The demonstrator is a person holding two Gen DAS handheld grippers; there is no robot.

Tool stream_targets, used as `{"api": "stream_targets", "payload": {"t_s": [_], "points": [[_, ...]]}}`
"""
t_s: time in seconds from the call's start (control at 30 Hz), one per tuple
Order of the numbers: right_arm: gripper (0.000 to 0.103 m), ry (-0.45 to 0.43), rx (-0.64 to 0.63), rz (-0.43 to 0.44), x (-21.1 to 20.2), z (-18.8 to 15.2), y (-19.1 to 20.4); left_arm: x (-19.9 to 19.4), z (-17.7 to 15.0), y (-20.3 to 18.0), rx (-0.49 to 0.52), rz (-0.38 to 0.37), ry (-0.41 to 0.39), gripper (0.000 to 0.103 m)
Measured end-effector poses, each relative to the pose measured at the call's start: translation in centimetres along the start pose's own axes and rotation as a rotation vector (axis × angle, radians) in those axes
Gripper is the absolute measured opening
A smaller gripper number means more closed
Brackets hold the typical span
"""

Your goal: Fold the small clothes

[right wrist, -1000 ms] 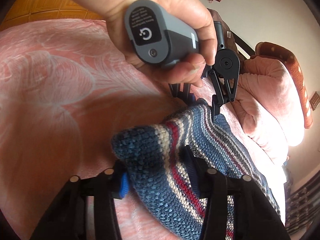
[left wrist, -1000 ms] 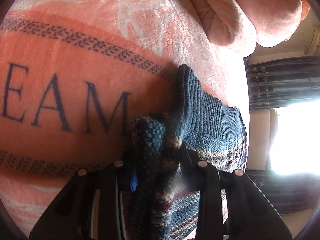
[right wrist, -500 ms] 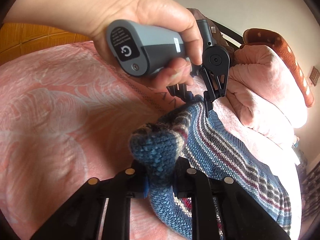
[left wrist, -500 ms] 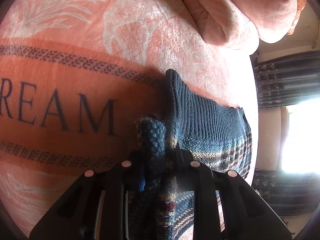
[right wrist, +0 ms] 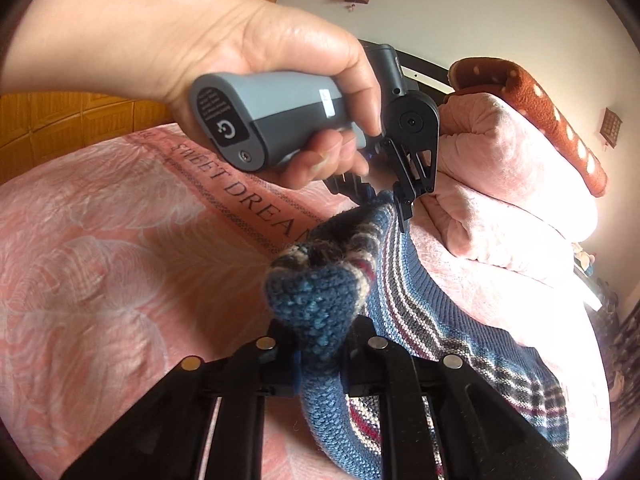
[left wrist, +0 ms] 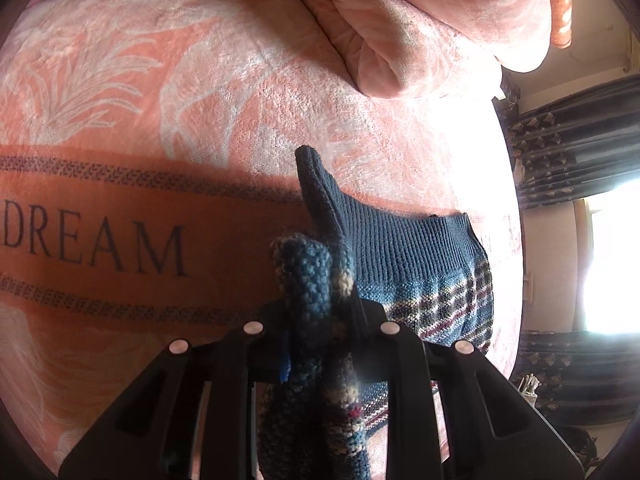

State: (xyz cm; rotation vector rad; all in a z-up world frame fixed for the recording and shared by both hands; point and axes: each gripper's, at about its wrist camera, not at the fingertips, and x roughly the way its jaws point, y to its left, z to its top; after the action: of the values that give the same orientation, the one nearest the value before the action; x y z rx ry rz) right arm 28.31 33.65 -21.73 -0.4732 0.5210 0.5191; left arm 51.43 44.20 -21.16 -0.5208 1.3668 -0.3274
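- A small blue knitted sweater (left wrist: 420,256) with cream, grey and dark red stripes and a plain ribbed navy band lies partly lifted on a bed covered by a pink blanket (left wrist: 240,92) printed "SWEET DREAM", near its window-side edge.
- The left tongs (left wrist: 320,320) are closed tight on a bunched fold of the knit.
- The right tongs (right wrist: 322,354) likewise pinch a thick rolled edge.
- A hand (right wrist: 256,64) holds the grey handle of the left tongs.

Both grippers are matte black, each of the four finger arms carrying a silver rivet. The left gripper (right wrist: 384,200) has a two-tone grey handle (right wrist: 272,120) whose butt bears a white power symbol above one small screw.
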Motion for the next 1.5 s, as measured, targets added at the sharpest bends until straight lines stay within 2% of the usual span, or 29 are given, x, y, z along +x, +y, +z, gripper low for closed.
{"api": "stream_targets", "payload": {"t_s": [0.53,0.9,1.27,1.5], "points": [[0.012,-0.042,0.115,-0.038,-4.1,0.9,-6.8,-2.0,0.3,-8.8,0.069,0.071,-0.041,0.020],[0.012,-0.064,0.195,-0.078,-7.1,-0.3,-11.6,-1.7,0.4,-15.3,0.121,0.107,-0.052,0.019],[0.012,-0.067,0.303,-0.100,-9.2,-2.6,-16.3,0.7,-0.2,-21.7,0.175,0.151,-0.045,0.019],[0.012,-0.048,0.377,-0.105,-9.8,-4.9,-18.9,4.0,-0.8,-25.3,0.206,0.188,-0.023,0.019]]}}
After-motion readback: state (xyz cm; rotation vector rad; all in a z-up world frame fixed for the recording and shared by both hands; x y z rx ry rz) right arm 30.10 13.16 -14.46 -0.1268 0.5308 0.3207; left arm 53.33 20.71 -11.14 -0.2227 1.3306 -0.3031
